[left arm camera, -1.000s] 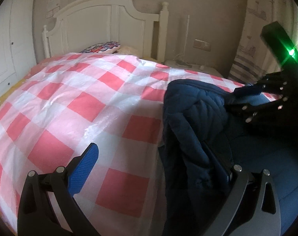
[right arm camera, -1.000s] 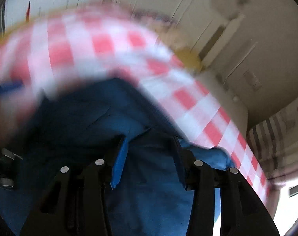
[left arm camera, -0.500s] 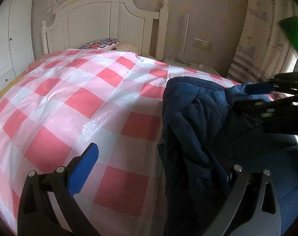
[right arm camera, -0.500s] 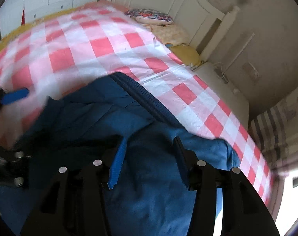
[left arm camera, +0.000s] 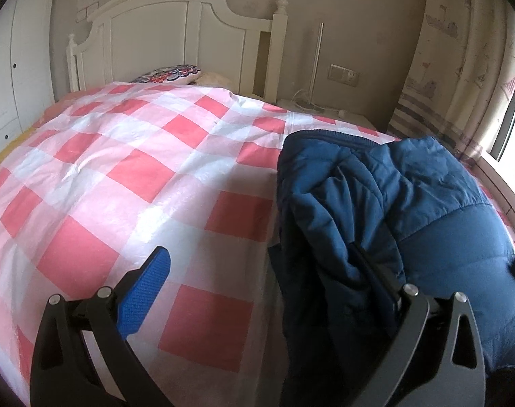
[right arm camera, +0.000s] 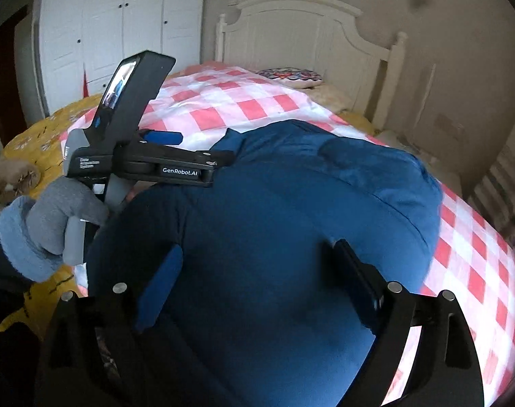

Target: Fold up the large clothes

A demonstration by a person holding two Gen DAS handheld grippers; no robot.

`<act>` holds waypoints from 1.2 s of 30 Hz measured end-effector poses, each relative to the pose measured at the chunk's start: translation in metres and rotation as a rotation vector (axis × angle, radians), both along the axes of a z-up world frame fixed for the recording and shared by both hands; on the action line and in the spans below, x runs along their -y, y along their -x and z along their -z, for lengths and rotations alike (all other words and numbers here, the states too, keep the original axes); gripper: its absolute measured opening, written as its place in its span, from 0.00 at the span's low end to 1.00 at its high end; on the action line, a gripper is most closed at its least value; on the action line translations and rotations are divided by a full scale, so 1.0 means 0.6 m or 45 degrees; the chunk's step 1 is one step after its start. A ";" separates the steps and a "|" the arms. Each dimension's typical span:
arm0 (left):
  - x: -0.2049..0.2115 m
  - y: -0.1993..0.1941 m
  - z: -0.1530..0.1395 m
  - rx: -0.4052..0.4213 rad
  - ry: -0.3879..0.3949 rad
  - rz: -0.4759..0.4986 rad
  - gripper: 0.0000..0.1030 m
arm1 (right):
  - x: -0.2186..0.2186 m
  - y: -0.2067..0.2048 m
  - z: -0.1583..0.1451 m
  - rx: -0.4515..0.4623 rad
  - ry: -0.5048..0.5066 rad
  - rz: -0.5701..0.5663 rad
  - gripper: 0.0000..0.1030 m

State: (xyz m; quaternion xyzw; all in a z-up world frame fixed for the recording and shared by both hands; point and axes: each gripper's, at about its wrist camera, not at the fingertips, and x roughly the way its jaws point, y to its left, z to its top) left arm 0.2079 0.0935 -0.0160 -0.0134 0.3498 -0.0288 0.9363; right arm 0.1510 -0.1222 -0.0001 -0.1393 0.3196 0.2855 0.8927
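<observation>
1. A dark blue padded jacket point(left arm camera: 410, 210) lies bunched on the bed point(left arm camera: 128, 176), on the right side of the red-and-white checked cover as the left wrist view shows it.
2. Left tool point(left arm camera: 257, 281): fingers are spread wide. The left finger, with its blue pad, stands over bare checked cover; the right finger is buried in a fold at the jacket's left edge. Nothing is clamped between them.
3. Right tool point(right arm camera: 254, 278): fingers are spread apart just above the smooth blue back of the jacket. Contact with the fabric cannot be determined.
4. In the right wrist view, the left tool lies level at the jacket's far-left edge, held by a hand in a grey glove point(right arm camera: 63, 207) with a light blue cuff.
5. A white headboard point(left arm camera: 176, 34) stands at the far end of the bed, with a patterned pillow point(left arm camera: 169, 73) in front of it.
6. White wardrobe doors point(right arm camera: 121, 20) stand to the left of the headboard in the right wrist view.
</observation>
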 end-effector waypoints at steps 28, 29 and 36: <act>-0.027 -0.027 0.039 -0.428 0.566 0.256 0.95 | 0.173 -0.068 0.135 -0.670 -0.876 0.221 0.92; -0.027 -0.028 0.041 -0.434 0.619 0.298 0.69 | 0.169 -0.059 0.130 -0.604 -0.861 0.215 0.89; 0.003 -0.018 0.028 -0.323 0.654 0.268 0.51 | 0.135 -0.032 0.071 -0.170 -0.642 0.214 0.67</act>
